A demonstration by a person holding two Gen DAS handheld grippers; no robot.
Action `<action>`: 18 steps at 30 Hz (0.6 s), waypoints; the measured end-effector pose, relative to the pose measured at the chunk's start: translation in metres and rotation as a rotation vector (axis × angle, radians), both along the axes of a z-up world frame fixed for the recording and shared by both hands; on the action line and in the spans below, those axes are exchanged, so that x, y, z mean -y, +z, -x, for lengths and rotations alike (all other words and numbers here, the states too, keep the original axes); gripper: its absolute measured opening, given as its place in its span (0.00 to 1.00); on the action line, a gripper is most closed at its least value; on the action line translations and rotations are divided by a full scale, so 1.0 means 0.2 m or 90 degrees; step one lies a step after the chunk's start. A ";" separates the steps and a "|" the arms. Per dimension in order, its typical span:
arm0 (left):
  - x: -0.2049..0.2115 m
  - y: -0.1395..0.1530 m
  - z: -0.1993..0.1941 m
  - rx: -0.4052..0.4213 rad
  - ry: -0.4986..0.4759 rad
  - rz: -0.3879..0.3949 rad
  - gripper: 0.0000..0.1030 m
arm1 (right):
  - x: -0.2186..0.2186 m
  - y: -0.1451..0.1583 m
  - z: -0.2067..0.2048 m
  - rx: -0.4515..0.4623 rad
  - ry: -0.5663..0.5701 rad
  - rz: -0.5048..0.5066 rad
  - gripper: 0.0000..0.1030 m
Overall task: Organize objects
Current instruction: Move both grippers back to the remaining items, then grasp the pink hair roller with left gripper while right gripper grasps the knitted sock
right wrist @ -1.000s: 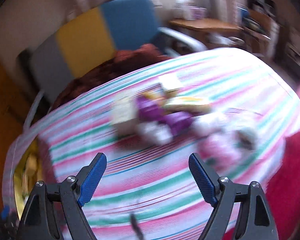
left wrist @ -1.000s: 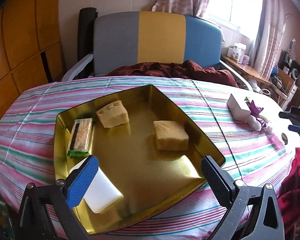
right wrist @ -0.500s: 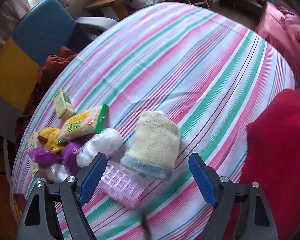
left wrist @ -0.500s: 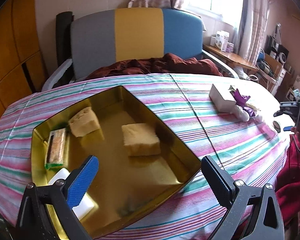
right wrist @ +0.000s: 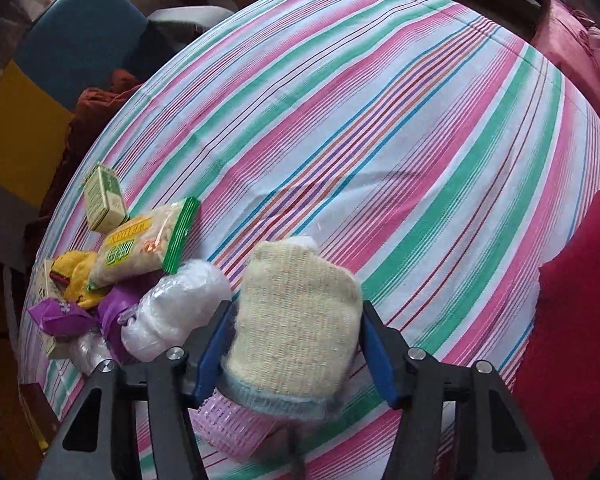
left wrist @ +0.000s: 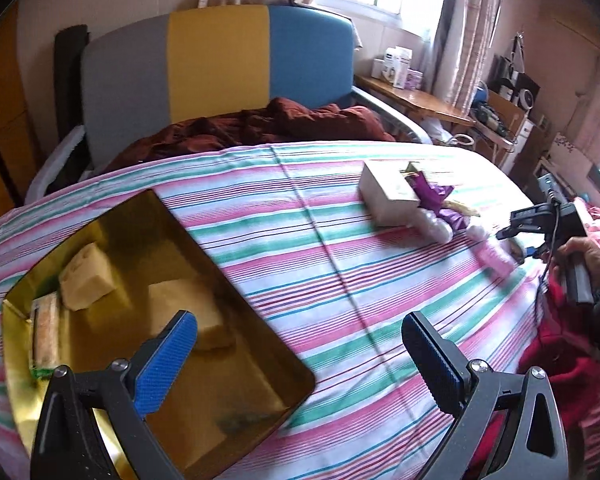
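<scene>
The right gripper (right wrist: pixel 296 344) is closing around the knitted cream pouch (right wrist: pixel 296 320) on the striped table (right wrist: pixel 380 120). The left gripper (left wrist: pixel 300 356), its jaws apart, hovers by the gold tray (left wrist: pixel 260 380).

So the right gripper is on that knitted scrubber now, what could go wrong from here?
1. The right gripper is closing on the cream knitted scrubber; it is soft and may squash or slip.
2. The pink mesh roller lies tucked under the scrubber and the clear plastic-wrapped bundle touches the left finger; either may be dragged along.
3. The gold metal tray already holds two sponge blocks, so aim for its bare part.
</scene>
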State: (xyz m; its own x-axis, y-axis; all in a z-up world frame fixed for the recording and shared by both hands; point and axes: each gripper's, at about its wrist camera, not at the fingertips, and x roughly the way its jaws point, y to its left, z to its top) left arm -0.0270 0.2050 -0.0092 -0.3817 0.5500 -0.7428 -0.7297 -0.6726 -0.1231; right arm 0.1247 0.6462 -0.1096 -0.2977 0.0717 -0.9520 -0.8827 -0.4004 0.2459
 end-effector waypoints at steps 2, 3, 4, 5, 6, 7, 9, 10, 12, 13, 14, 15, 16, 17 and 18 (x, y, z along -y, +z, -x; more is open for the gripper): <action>-0.04 0.00 0.00 0.001 -0.010 -0.005 1.00 | 0.05 0.00 0.02 0.003 0.031 0.017 0.59; -0.05 0.00 -0.01 0.002 -0.015 -0.005 1.00 | 0.09 0.00 0.04 0.001 0.052 0.026 0.59; -0.07 0.00 -0.01 0.006 -0.023 -0.005 1.00 | 0.13 0.00 0.06 -0.002 0.072 0.033 0.59; -0.09 -0.01 -0.02 0.009 -0.030 -0.004 1.00 | 0.18 0.00 0.08 -0.007 0.100 0.043 0.59; -0.11 -0.02 -0.03 0.007 -0.041 0.002 1.00 | 0.23 0.00 0.11 -0.010 0.123 0.048 0.59; -0.13 -0.02 -0.04 0.003 -0.050 0.007 1.00 | 0.27 0.00 0.13 -0.015 0.144 0.051 0.59; -0.18 -0.05 -0.06 0.008 -0.083 0.018 1.00 | 0.35 0.00 0.18 -0.048 0.183 0.071 0.59; -0.20 -0.06 -0.07 0.010 -0.093 0.021 1.00 | 0.38 0.01 0.20 -0.065 0.200 0.078 0.59; -0.25 -0.08 -0.09 0.006 -0.125 0.035 1.00 | 0.44 0.01 0.24 -0.064 0.229 0.067 0.58; -0.28 -0.09 -0.11 0.003 -0.141 0.041 1.00 | 0.45 0.00 0.25 -0.064 0.237 0.065 0.58; -0.31 -0.11 -0.12 0.000 -0.159 0.047 1.00 | 0.46 0.00 0.26 -0.070 0.239 0.059 0.58; -0.34 -0.12 -0.14 -0.002 -0.176 0.052 1.00 | 0.46 0.01 0.25 -0.081 0.235 0.054 0.58; -0.37 -0.13 -0.16 -0.005 -0.192 0.053 1.00 | 0.45 0.01 0.24 -0.093 0.228 0.054 0.58; -0.40 -0.13 -0.18 -0.010 -0.210 0.054 1.00 | 0.44 0.02 0.23 -0.106 0.216 0.052 0.56; -0.44 -0.14 -0.20 -0.020 -0.228 0.055 1.00 | 0.43 0.02 0.21 -0.114 0.206 0.053 0.55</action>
